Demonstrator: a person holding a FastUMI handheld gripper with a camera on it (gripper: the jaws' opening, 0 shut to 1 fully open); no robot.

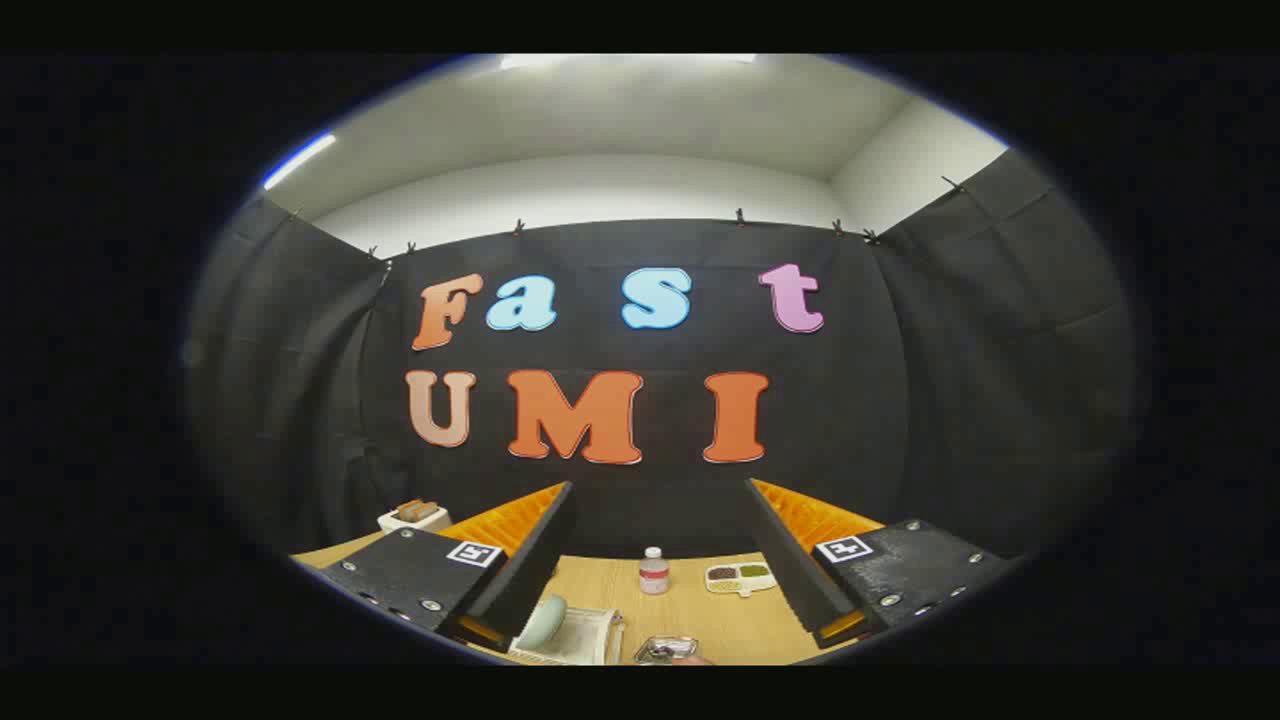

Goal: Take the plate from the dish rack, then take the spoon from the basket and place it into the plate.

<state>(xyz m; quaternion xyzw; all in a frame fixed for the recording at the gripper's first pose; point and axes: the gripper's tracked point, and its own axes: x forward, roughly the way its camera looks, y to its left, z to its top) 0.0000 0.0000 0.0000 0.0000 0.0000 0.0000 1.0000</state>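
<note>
**Open gripper held high above the table, plate and rack low between its fingers**

The gripper (pixel 655 560) is being held up and aimed at the booth's back wall; its two fingers are being kept wide apart, with nothing caught between them. A wooden table (pixel 600 585) is being shown low down, between and below the fingers. The pale green plate (pixel 545 620) is being seen standing on edge in a white dish rack (pixel 580 635), just beside the inner face of the left finger and below the fingertips; the rack is being cut off at its near side. Just to the right of the rack, a shiny metal basket (pixel 665 650) is being glimpsed, mostly cut off; whether a spoon is lying in it cannot be told. Beyond these, toward the wall, a small clear bottle (pixel 653 571) with a pale cap is being seen upright, and near it a white divided tray (pixel 740 577) of dark and green contents. Far off to the left, past the left finger, a white toaster (pixel 415 515) with bread is being made out. The plate is judged to lie down and slightly left of the jaws, so the gripper is likely needing to be tipped downward and lowered; the plate's rim direction is being left too small to judge.
</note>
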